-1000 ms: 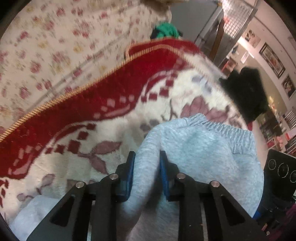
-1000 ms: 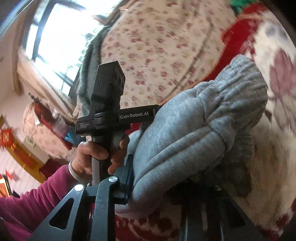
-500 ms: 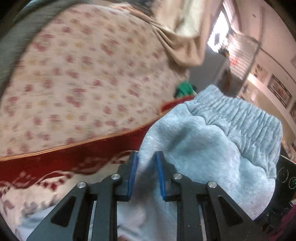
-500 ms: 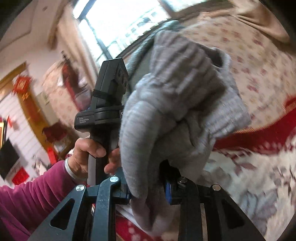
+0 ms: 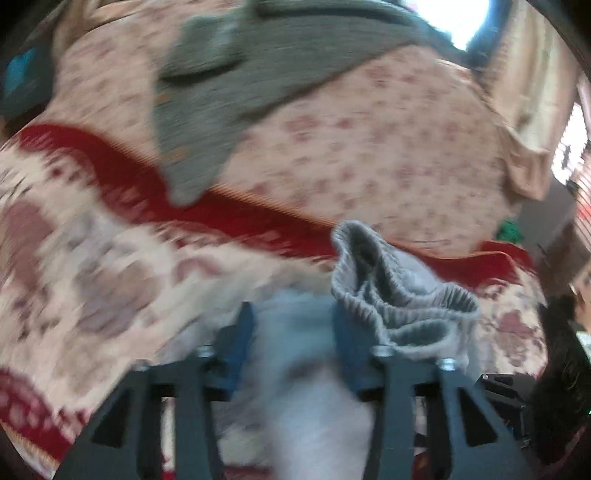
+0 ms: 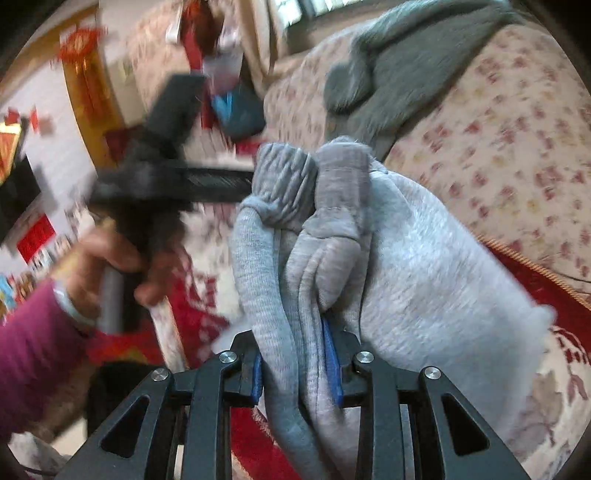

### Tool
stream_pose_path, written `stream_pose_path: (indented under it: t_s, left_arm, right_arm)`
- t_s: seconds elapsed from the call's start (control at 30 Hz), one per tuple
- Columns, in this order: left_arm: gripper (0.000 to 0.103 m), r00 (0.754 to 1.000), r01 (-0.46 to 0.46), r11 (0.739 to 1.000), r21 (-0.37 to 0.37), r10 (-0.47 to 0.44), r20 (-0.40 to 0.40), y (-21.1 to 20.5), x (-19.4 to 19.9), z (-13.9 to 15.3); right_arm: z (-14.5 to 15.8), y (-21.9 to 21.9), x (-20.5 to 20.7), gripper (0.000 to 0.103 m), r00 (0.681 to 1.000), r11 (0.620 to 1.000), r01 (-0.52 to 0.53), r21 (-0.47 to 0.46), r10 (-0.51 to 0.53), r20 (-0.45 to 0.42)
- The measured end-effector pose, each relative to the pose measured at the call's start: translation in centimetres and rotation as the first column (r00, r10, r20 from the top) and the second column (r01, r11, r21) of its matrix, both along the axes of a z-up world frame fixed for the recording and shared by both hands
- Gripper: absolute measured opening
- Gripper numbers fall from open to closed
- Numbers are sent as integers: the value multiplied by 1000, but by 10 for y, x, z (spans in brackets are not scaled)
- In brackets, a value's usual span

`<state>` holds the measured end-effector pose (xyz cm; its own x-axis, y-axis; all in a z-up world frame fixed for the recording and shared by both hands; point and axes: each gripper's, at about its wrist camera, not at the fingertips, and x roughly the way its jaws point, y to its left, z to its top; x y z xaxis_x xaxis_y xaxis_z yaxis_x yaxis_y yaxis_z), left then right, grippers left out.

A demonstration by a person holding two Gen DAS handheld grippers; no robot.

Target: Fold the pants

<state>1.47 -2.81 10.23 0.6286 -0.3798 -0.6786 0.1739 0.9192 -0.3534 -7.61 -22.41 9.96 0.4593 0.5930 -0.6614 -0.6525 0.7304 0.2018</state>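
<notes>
My right claw (image 6: 295, 365) has the light grey knit pants (image 6: 424, 280) bunched between its pads, over the red-and-cream patterned blanket (image 6: 554, 398). Behind: floral bedsheet (image 6: 498, 147), dark grey garment (image 6: 406, 74) on it. My left hand (image 6: 110, 266) left of pants.

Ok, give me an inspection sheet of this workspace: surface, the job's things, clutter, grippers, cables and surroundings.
Surface: red and cream patterned blanket over a floral bedsheet.
Job's things: grey pants, bunched up, waistband crumpled.
Clutter: dark grey garment lying on the bedsheet; small green item at the far edge.
Grippers: left gripper jaws opening, pale pants fabric between them; right gripper jaws opening slightly, pads pressing a fold of the pants. A hand with a magenta sleeve holds the left gripper.
Cables: nothing seen.
Surroundings: bright window, red wall decorations, blurred.
</notes>
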Motion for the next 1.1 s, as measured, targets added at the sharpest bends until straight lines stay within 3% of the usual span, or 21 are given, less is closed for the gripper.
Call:
stream_pose_path:
  t_s: [0.03,0.13,0.2,0.3,0.4,0.47,0.57,0.7,0.83,1.1]
  left_arm:
    - [53,1000,-14,1000,-5,14,1,12,-7,-3]
    - [65,999,-42,998,-50,43,33,26,-19,3]
    - [68,995,-55,996,-73,61,79,28,-28,16]
    - [70,992,-34,995,-97,45,117,14,-35,33]
    - [76,988,32,996,-85,-18,156,-13,-48,50]
    - [77,980,82,996,-41,-73,187,-36,-59,58]
    - [81,969,145,989,34,-149,196,-72,-68,58]
    - [81,967,168,975,147,-192,165,-106,-73,40]
    - [81,978,139,964,226,-170,123,-112,-78,14]
    - [81,988,118,952,283,-140,61,-91,-96,-27]
  right_arm:
    - [-8,9,-2,34,1000,1000,5,-29,-5,8]
    - [-15,26,-18,50,999,997,-8,-72,12,49]
    - [-12,27,-28,78,995,995,-96,-1,96,7]
    - [-1,18,-43,79,993,993,-118,12,118,16]
    - [10,-13,-48,79,996,993,-85,87,87,-26]
    - [17,-48,-47,79,997,987,-14,160,27,-78]
    - [22,-94,-41,79,990,975,122,186,-106,-96]
    - [18,-143,-21,79,954,941,290,176,-270,-131]
    - [16,-164,6,79,924,918,373,135,-354,-141]
    - [15,-144,40,79,933,933,351,80,-341,-116]
